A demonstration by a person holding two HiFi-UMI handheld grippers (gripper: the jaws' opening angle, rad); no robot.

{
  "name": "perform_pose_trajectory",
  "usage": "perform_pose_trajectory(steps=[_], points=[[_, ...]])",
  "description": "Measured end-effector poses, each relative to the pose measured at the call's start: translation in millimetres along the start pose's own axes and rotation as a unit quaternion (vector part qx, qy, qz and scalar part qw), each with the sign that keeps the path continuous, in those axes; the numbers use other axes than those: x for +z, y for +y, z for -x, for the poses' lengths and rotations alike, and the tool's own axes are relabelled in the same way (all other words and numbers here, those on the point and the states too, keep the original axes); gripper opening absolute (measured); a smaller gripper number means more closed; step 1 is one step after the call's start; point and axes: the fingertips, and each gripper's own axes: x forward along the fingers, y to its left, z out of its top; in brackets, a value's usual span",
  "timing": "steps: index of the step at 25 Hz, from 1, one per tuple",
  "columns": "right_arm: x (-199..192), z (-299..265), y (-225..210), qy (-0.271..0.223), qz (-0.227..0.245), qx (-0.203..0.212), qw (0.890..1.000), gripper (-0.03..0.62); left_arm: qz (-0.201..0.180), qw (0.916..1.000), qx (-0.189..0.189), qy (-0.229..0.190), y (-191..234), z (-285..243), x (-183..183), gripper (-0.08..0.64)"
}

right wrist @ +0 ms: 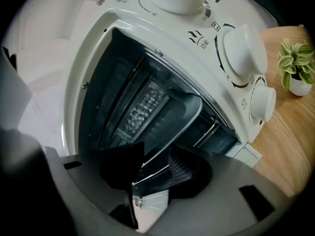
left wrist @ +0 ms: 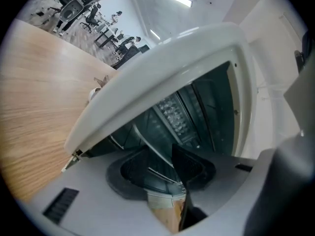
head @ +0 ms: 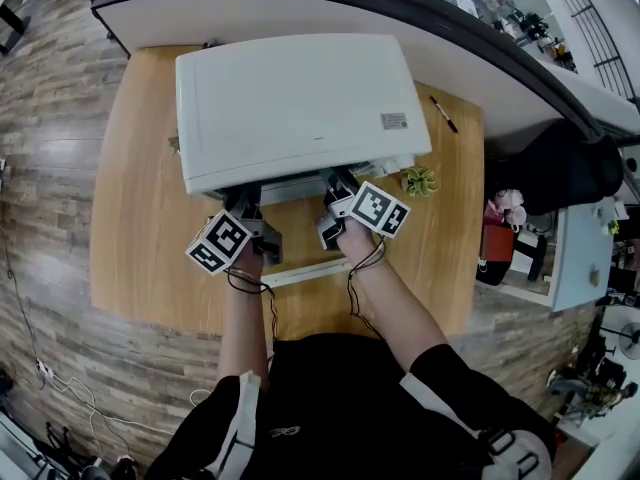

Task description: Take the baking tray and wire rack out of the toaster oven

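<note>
A white toaster oven [head: 300, 103] stands on the wooden table [head: 140, 218] with its door [head: 305, 272] folded down at the front. Both grippers reach into the mouth side by side, the left gripper [head: 247, 204] on the left and the right gripper [head: 336, 194] on the right. In the right gripper view the dark baking tray [right wrist: 172, 119] slants across the cavity, and its front rim runs between the jaws of the right gripper [right wrist: 153, 170], whose pads pinch it. The left gripper [left wrist: 165, 175] likewise has the tray rim [left wrist: 158, 173] between its pads. Thin rack wires [right wrist: 209, 132] show at the cavity's side.
The oven's white knobs [right wrist: 243, 53] sit right of the opening. A small potted plant [head: 419, 180] stands by the oven's right front corner, and a black pen [head: 444, 114] lies behind it. A curved white counter [head: 480, 58] borders the table's far side.
</note>
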Motion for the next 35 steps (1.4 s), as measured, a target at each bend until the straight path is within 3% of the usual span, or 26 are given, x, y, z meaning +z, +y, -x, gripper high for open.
perform_pose_trajectory(steps=[7, 10, 14, 16, 19, 23, 28, 35], points=[[-18.2, 34.5, -1.2, 0.007, -0.01, 0.01, 1.0, 0.15, 0.0, 0.9998, 0.005, 0.017, -1.3, 32.7, -19.6, 0.149], [-12.9, 55.7, -15.6, 0.0, 0.014, -0.006, 1.0, 0.217, -0.024, 0.9992, 0.005, 0.033, -4.0, 48.0, -26.0, 0.118], [4.6, 55.5, -31.7, -0.016, -0.022, -0.009, 1.0, 0.252, -0.042, 0.9988, 0.017, 0.02, 6.8, 60.8, -13.6, 0.161], [9.0, 48.4, -29.9, -0.01, -0.018, -0.009, 1.0, 0.252, -0.032, 0.9994, 0.015, 0.004, 11.4, 62.6, -3.0, 0.186], [8.4, 39.3, -27.8, 0.006, -0.01, -0.022, 1.0, 0.241, -0.048, 0.9986, 0.02, 0.007, 15.3, 57.6, 3.6, 0.19], [10.7, 36.4, -30.7, 0.001, -0.018, -0.037, 0.999, 0.168, -0.032, 0.9992, 0.022, 0.007, 19.1, 46.1, 4.6, 0.19], [6.6, 44.0, -32.2, 0.012, 0.002, -0.041, 0.999, 0.173, -0.084, 0.9954, 0.042, 0.017, 18.2, 48.9, 1.1, 0.147], [-12.4, 68.8, -39.8, 0.041, 0.035, -0.047, 0.997, 0.176, -0.093, 0.9941, 0.046, 0.033, 16.2, 74.8, -22.5, 0.147]])
